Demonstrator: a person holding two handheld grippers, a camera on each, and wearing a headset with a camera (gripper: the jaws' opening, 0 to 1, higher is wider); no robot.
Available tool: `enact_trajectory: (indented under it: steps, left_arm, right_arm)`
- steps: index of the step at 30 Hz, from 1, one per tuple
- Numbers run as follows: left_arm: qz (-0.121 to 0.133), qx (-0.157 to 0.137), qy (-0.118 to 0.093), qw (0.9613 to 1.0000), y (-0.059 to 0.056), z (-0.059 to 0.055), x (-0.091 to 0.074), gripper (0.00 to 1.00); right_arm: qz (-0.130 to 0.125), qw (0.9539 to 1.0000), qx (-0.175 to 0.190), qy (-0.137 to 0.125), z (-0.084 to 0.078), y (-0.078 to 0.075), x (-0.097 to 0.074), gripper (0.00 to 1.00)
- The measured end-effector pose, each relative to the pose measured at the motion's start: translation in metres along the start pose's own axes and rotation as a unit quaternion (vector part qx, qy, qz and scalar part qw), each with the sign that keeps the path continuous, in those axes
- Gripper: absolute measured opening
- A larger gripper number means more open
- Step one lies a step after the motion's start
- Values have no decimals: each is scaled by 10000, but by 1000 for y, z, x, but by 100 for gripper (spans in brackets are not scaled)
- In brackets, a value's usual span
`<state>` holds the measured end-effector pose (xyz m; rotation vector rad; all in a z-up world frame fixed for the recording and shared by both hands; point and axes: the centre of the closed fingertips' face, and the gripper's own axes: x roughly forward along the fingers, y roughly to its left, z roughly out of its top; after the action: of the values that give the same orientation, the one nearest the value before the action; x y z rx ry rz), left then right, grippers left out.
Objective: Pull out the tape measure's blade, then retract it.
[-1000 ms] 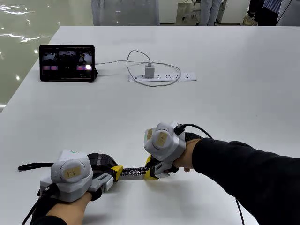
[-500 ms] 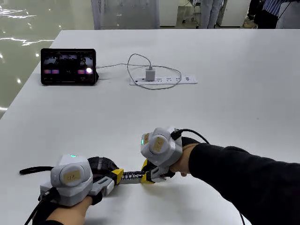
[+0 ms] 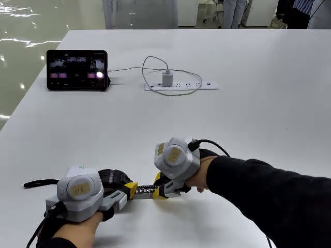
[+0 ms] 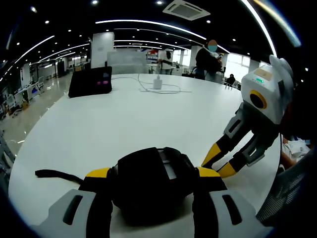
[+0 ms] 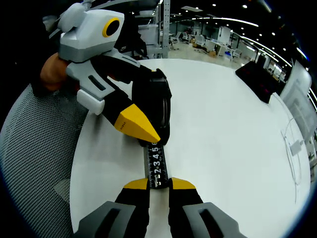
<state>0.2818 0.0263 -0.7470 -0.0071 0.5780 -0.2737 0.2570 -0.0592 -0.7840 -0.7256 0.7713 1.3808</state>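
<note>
Right gripper (image 5: 158,184) has been brought nearer left gripper (image 4: 152,173), pinching blade (image 5: 155,164) tip just ahead of tape case (image 4: 148,191), which is clamped btw. left jaws; pull-out judged done, retraction nearly finished.

Head view overhead; gripper views close, opposed, tape measure (image 4: 151,178) between.

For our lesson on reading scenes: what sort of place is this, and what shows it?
Probably an open-plan lab or office: a big white table, a tablet near a power strip, long ceiling light strips overhead.
</note>
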Motion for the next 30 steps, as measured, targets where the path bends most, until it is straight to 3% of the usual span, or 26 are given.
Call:
enact_trajectory:
  steps: [30]
  left_arm:
    - [-10,-49,-3,10000,1,0,1,61]
  right_arm:
    - [-18,9998,35,-217,18,2,11,10]
